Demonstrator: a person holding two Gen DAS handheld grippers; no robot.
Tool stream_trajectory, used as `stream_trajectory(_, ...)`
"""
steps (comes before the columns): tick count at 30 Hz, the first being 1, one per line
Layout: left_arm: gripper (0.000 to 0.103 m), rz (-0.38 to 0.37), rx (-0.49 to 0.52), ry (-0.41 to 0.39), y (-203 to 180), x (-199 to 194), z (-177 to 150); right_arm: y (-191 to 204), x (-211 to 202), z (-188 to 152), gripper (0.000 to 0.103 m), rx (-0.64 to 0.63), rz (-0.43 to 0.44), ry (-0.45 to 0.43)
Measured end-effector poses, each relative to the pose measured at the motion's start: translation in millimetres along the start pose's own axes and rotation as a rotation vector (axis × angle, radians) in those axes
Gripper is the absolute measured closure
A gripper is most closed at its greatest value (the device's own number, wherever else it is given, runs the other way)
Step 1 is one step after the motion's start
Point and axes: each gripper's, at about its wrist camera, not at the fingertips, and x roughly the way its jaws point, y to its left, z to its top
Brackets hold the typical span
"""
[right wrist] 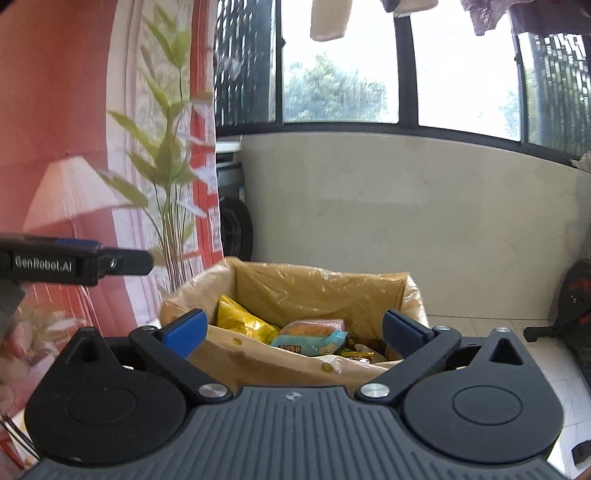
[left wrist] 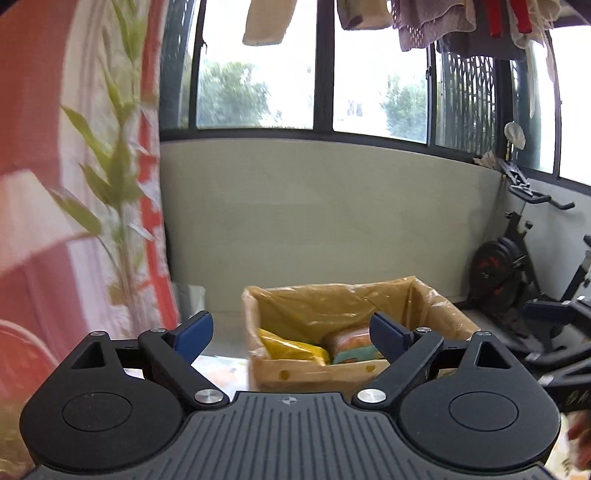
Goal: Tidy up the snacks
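Note:
A cardboard box [left wrist: 295, 373] lined with clear plastic stands ahead of both grippers; it also shows in the right wrist view [right wrist: 258, 360]. Inside lie a yellow snack bag [left wrist: 295, 349] [right wrist: 240, 319], a pale blue packet with an orange-brown top [left wrist: 354, 349] [right wrist: 314, 336] and some small gold-wrapped snacks [right wrist: 360, 355]. My left gripper [left wrist: 291, 334] is open and empty, held in front of the box. My right gripper [right wrist: 293, 332] is open and empty, just before the box's near wall. The left gripper's side [right wrist: 74, 260] shows at the right view's left edge.
A red and white curtain [left wrist: 44, 184] and a green plant [right wrist: 166, 147] stand to the left. A low grey wall [left wrist: 314, 206] with windows runs behind the box. An exercise bike [left wrist: 517, 266] stands at the right. Laundry [left wrist: 424, 22] hangs overhead.

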Motion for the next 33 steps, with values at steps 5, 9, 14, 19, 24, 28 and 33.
stream_trajectory(5, 0.008, 0.052, 0.044, -0.058, -9, -43, 1, 8, -34, 1, 0.000, 0.008, -0.012, -0.043)
stream_trajectory(9, 0.008, 0.034, 0.041, -0.071, -11, -69, 1, 17, -56, 0, 0.000, 0.003, -0.033, -0.052)
stream_trajectory(14, 0.008, 0.045, 0.061, -0.081, -9, -96, -6, 22, -77, -4, 0.000, 0.037, -0.053, -0.068)
stream_trajectory(19, 0.008, 0.064, 0.053, -0.088, -5, -111, -6, 22, -90, -9, 0.000, 0.071, -0.063, -0.072)
stream_trajectory(24, 0.008, 0.074, 0.054, -0.101, -4, -116, -4, 28, -94, -7, 0.000, 0.055, -0.078, -0.083)
stream_trajectory(28, 0.008, 0.071, 0.037, -0.093, -1, -114, -5, 30, -96, -7, 0.000, 0.067, -0.061, -0.087)
stream_trajectory(33, 0.008, 0.069, 0.034, -0.091, 0, -114, -5, 32, -98, -9, 0.000, 0.082, -0.050, -0.089)
